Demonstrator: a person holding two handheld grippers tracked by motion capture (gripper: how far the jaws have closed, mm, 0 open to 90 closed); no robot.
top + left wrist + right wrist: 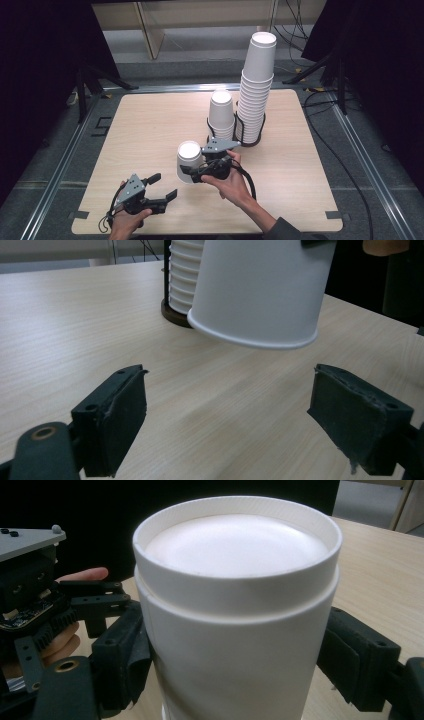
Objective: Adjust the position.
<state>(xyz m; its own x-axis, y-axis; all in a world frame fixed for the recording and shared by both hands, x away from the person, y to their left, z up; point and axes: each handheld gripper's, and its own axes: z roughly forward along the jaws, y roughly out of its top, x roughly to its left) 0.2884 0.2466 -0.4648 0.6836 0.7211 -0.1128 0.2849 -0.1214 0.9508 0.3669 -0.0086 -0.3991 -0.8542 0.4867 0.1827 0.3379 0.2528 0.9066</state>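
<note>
While my right gripper (193, 173) clamps the inverted paper cup (188, 159), my left gripper (165, 186) stands wide with nothing between its jaws.

As seen in the high view, the cup is near the centre of the table (150, 120), base up, at 1 o'clock from my left gripper. In the right gripper view both pads press on the cup wall, one per side. In the left gripper view the cup is tilted, rim apparently clear of the tabletop, beyond the open jaws. The short cup stack (221, 114) lies at 1 o'clock from the held cup, with the tall cup stack (257, 85) just beside it at 3 o'clock, both in a black wire holder (249, 142).
</note>
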